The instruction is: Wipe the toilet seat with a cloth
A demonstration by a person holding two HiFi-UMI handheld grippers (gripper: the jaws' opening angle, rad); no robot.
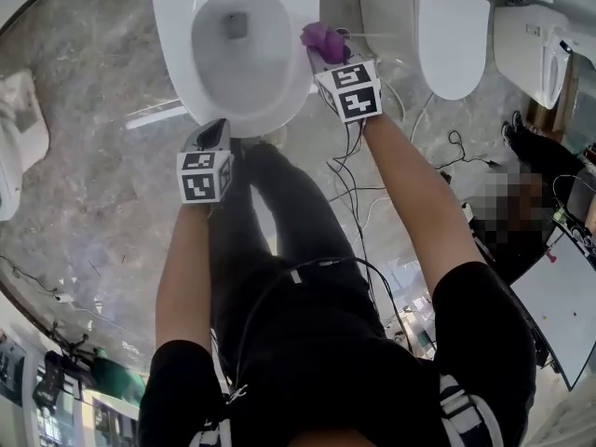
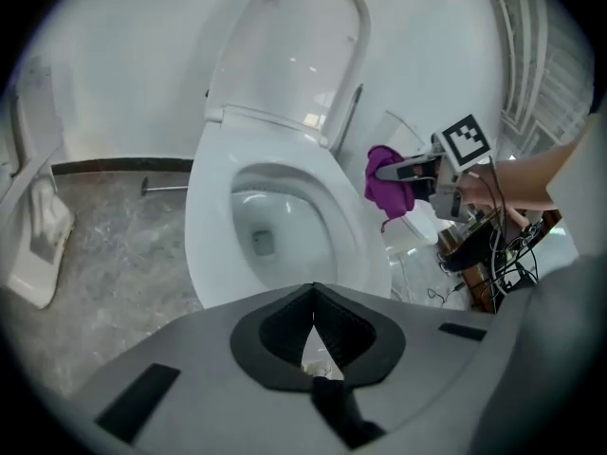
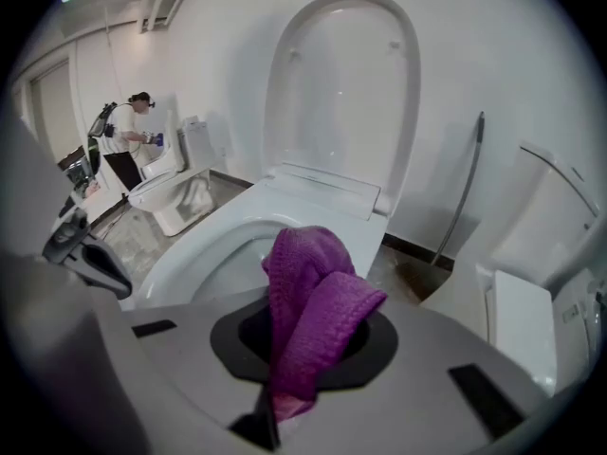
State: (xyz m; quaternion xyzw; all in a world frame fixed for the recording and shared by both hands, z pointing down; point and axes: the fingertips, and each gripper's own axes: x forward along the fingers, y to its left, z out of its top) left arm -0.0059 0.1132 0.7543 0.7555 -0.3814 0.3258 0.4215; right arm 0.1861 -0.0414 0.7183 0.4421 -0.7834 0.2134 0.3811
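Reaching forward and steeply down, the left forearm (image 1: 186, 268) and right forearm (image 1: 414, 194) stretch out bare from black short sleeves toward the toilet. The left gripper (image 1: 219, 128) hangs at the near front edge of the toilet seat (image 1: 182, 73), its jaws pressed together with nothing between them. The right gripper (image 1: 323, 52) is farther forward, at the seat's right side. Its jaws are clamped on a purple cloth (image 1: 321, 35) that bunches up out of them, just beside the seat's right edge; whether cloth and seat touch cannot be told. The bowl (image 1: 237, 49) shows only a dark outlet at its bottom. Behind it the lid (image 3: 341, 93) stands raised near the white wall (image 3: 218, 45). Cables (image 1: 349, 180) trail over the marble floor (image 1: 93, 156), and another toilet (image 1: 452, 35), lid down, stands to the right.
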